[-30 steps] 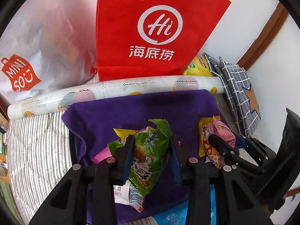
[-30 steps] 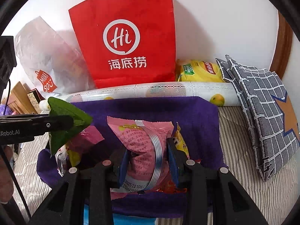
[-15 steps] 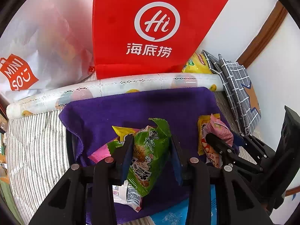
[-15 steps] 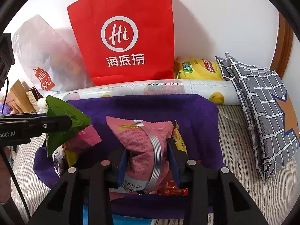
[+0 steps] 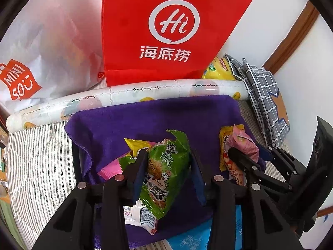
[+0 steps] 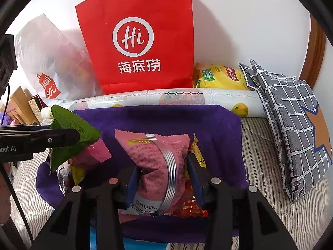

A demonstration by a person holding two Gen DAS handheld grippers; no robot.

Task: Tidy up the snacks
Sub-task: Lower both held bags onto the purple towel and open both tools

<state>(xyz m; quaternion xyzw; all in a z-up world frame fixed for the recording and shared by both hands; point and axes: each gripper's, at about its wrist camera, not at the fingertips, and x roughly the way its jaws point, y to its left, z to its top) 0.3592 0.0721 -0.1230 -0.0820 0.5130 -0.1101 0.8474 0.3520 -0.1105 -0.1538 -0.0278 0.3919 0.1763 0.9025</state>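
Note:
My left gripper (image 5: 168,156) has a green snack packet (image 5: 166,177) between its pads, lifted over a purple cloth (image 5: 166,120). Its jaws are opening, but the pads still touch the packet. My right gripper (image 6: 163,166) has a pink snack packet (image 6: 152,152) between its pads. Those jaws are opening too and still press the packet's sides. In the left wrist view the right gripper (image 5: 247,152) stands at the right with the pink packet (image 5: 241,143). In the right wrist view the left gripper (image 6: 70,132) stands at the left with the green packet (image 6: 68,125). Loose yellow, pink and red packets lie on the cloth below.
A red paper bag (image 5: 166,31) and a white plastic bag (image 5: 31,62) stand against the back wall. A rolled printed sheet (image 5: 145,91) lies in front of them. A yellow chip bag (image 6: 220,77) and a grey checked cushion (image 6: 291,125) are at the right. The surface is striped fabric (image 5: 37,166).
The jaws of both grippers stand slightly wider than before. The green and pink packets remain between them. Neither hand has shifted.

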